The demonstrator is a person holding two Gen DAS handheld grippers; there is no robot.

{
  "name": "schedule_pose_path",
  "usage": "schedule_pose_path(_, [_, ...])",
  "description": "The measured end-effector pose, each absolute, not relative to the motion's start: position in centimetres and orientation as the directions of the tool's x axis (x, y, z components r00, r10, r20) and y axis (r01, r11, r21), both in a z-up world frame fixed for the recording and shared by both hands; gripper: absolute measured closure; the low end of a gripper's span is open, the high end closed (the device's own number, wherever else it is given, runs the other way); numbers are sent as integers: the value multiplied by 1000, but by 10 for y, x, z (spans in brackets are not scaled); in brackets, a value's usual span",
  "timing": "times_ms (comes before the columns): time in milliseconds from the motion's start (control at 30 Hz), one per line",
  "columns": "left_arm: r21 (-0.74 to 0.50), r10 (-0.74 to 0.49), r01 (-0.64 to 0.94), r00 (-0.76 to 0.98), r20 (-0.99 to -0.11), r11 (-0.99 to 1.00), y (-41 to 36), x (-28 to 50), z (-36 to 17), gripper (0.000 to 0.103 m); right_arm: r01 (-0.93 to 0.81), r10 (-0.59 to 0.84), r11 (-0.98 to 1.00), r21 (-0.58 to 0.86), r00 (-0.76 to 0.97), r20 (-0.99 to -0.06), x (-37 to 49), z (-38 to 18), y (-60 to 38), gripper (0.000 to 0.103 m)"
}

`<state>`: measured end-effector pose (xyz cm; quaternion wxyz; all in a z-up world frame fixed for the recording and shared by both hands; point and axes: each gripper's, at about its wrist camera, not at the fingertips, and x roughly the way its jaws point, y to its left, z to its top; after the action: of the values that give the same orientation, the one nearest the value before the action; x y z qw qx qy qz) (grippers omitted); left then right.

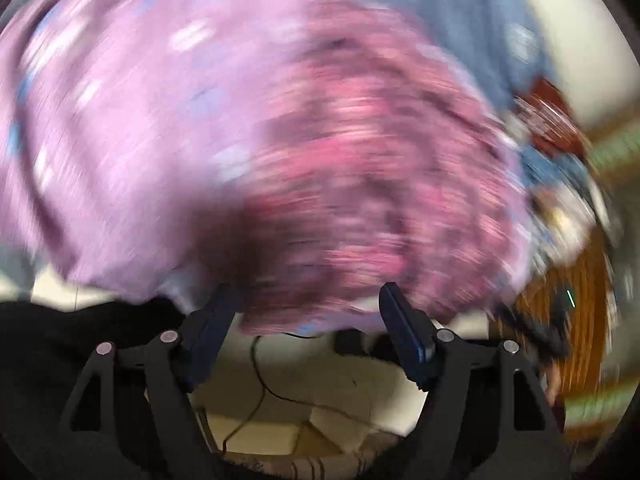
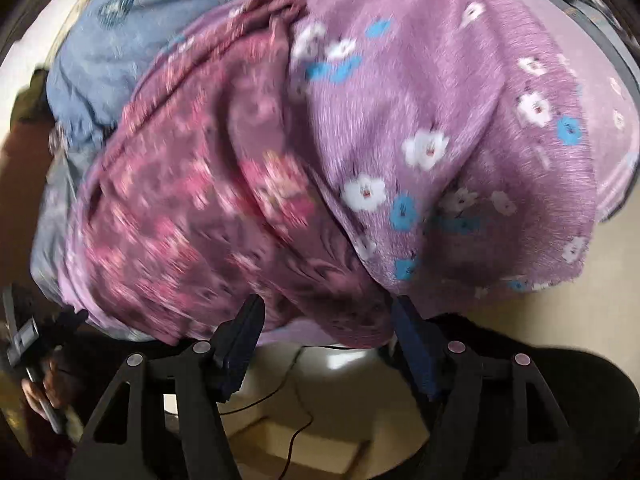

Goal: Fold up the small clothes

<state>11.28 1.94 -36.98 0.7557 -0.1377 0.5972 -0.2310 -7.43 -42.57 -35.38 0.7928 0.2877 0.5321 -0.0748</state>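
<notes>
A purple garment with white and blue flowers (image 2: 460, 128) lies bunched on the table, with a darker pink-flowered part (image 2: 192, 216) folded over it. It fills the blurred left wrist view (image 1: 160, 120) too. My left gripper (image 1: 310, 300) is open, its fingers at the cloth's near edge. My right gripper (image 2: 326, 310) is open, its fingers straddling the near hem of the pink-flowered part. Neither gripper holds cloth. The left gripper and the hand holding it show at the lower left of the right wrist view (image 2: 28, 356).
A blue denim garment (image 2: 132, 32) lies beyond the purple one on the white table (image 2: 560, 312). A black cable (image 1: 264, 392) runs over the floor below the table edge. A wooden object (image 1: 576, 288) stands at the right of the left wrist view.
</notes>
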Motion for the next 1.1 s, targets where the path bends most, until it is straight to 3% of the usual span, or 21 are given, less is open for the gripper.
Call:
schedule_pose_path(133, [-426, -431, 65, 147, -890, 902, 21, 116, -415, 29, 359, 201, 871, 336, 363, -910, -57, -377, -413, 33])
schedule_pose_path(267, [-388, -403, 122, 132, -906, 913, 5, 115, -439, 26, 332, 200, 894, 302, 310, -930, -40, -400, -407, 33])
schedule_pose_path(300, [-384, -399, 129, 115, -910, 914, 0, 117, -446, 26, 316, 212, 899, 304, 294, -932, -36, -405, -404, 40])
schedule_pose_path(333, [-395, -409, 134, 104, -907, 909, -4, 118, -450, 26, 296, 212, 908, 296, 285, -935, -35, -406, -401, 66])
schedule_pose_path(367, [-412, -427, 145, 99, -899, 900, -7, 118, -450, 26, 273, 205, 920, 282, 278, -938, -34, -406, -397, 85])
schedule_pose_path(400, [-427, -448, 178, 93, -889, 886, -12, 117, -449, 35, 257, 196, 929, 267, 269, -943, -35, -403, -394, 99])
schedule_pose_path(433, [-427, -456, 229, 91, -886, 875, -17, 113, -445, 57, 263, 203, 925, 275, 270, -941, -38, -399, -393, 100])
schedule_pose_path(467, [-418, -453, 265, 86, -887, 869, -22, 109, -441, 69, 270, 225, 915, 299, 273, -935, -41, -394, -393, 100])
schedule_pose_path(500, [-418, -458, 299, 73, -886, 858, -26, 104, -439, 89, 273, 265, 900, 340, 275, -924, -47, -386, -392, 100])
schedule_pose_path(533, [-437, -477, 316, 58, -877, 842, -27, 100, -436, 98, 269, 293, 891, 367, 278, -915, -52, -379, -391, 100])
schedule_pose_path(800, [-673, -731, 406, -18, -682, 617, -18, 74, -360, 100, 95, 510, 792, 603, 441, -739, -90, -269, -394, 101])
schedule_pose_path(1100, [-723, -871, 514, 108, -478, 461, -13, 155, -237, 100, -68, 487, 786, 614, 680, -547, -36, -153, -404, 101])
